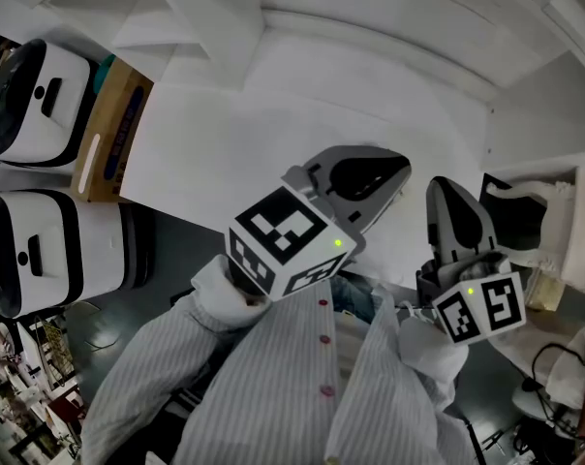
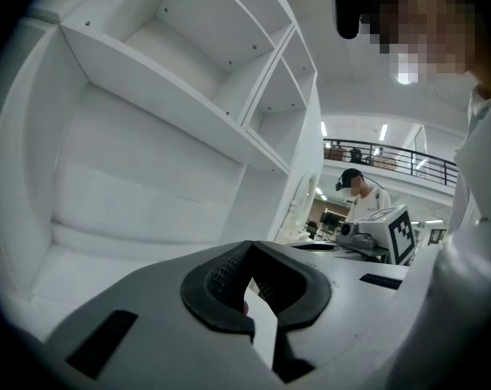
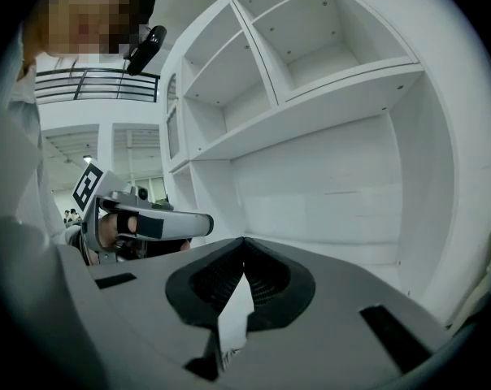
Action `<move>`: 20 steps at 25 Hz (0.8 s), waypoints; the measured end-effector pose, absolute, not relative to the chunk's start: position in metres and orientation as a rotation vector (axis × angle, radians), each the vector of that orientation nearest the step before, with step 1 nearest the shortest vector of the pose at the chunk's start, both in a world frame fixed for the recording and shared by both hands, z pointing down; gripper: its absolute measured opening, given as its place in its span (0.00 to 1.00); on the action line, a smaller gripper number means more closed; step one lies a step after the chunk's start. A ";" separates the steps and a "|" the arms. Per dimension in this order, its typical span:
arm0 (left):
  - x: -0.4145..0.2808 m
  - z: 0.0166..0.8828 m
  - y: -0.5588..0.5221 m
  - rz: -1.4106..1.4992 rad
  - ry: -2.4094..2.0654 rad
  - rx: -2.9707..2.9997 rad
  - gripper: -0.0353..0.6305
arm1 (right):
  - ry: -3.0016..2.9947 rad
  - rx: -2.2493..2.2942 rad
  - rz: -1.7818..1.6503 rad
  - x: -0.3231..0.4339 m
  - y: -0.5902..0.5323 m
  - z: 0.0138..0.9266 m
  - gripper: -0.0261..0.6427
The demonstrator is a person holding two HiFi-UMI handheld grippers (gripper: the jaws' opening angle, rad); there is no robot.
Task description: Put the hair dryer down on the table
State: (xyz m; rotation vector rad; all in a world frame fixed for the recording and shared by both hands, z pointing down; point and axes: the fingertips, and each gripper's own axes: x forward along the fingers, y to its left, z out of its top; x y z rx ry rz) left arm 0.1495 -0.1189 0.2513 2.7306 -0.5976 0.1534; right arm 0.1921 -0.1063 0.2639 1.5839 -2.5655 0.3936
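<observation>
No hair dryer shows in any view. In the head view my left gripper (image 1: 375, 174) is held close to the striped shirt, its grey jaws pointing up toward the white table (image 1: 273, 124). Its jaws are shut, with nothing between the ribbed pads (image 2: 229, 275). My right gripper (image 1: 449, 206) stands beside it to the right, also raised and shut, with nothing in it. The left gripper (image 2: 249, 249) faces empty white shelves (image 2: 172, 80). The right gripper (image 3: 244, 244) faces the same shelving (image 3: 327, 96). Each gripper sees the other off to its side.
Two white and black machines (image 1: 36, 100) (image 1: 41, 250) and a cardboard box (image 1: 113, 129) stand at the left of the table. Cluttered white items (image 1: 539, 211) sit at the right. A person (image 2: 361, 195) stands far off in the hall.
</observation>
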 end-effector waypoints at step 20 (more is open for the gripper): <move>0.152 0.264 -0.121 0.216 -0.545 2.746 0.07 | -2.535 1.564 0.415 0.184 -0.106 0.274 0.06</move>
